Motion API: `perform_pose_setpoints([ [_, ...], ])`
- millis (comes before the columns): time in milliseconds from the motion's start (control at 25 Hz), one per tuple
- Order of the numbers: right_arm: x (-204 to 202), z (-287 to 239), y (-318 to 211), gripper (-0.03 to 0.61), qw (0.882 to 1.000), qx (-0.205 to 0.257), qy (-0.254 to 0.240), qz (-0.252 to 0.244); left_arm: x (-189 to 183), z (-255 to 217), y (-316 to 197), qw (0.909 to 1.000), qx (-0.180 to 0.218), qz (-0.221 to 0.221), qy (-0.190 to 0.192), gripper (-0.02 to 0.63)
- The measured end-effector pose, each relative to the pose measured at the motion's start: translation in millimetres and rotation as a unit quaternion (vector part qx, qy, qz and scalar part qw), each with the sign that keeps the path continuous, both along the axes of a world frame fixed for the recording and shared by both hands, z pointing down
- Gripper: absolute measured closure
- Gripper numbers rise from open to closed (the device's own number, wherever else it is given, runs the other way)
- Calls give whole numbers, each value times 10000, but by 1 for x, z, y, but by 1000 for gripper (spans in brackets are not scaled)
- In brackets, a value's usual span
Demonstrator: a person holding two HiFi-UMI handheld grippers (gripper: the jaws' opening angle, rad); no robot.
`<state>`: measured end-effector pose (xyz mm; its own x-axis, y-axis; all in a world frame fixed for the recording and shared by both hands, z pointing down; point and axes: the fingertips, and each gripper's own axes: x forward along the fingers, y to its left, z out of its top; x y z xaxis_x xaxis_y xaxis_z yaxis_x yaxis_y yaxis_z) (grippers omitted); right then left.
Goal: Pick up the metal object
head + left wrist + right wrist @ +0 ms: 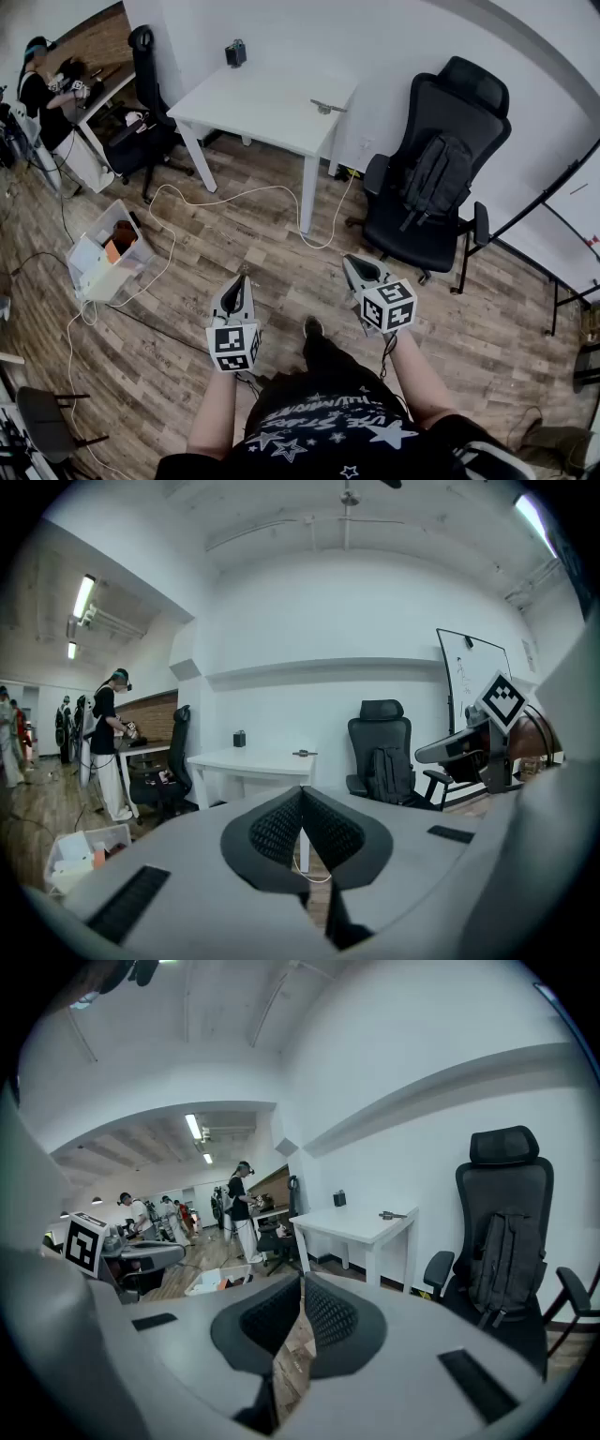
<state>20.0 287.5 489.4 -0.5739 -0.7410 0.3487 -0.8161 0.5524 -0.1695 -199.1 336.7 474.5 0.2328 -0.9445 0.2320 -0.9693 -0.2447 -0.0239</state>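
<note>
1. Left gripper (245,277), around 7 o'clock in the head view: jaws pressed together, nothing in them.
2. Metal object (327,107) lies at 12 o'clock, near the right edge of the white table (253,98). It's too tiny to make out its shape.
3. Right gripper (351,262), about 4 o'clock: closed too, empty.

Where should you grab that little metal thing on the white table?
Probably across its thin bar, coming straight down from above. The metal object lies flat on the table, near its right end in the head view, so its long sides are free to pinch but nothing could slip underneath. It looks too small here to judge any finer detail.
</note>
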Motion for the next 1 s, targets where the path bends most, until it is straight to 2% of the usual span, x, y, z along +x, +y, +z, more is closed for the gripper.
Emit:
perform_pose_setpoints([
  [560,-2,-7,15,529,9999,132,11,-17,8,1,11,9999,-52,165,-6,594],
  [1000,-13,9,42,529,10000,-43,8,-11,-6,16,34,9996,-203,150,117,594],
])
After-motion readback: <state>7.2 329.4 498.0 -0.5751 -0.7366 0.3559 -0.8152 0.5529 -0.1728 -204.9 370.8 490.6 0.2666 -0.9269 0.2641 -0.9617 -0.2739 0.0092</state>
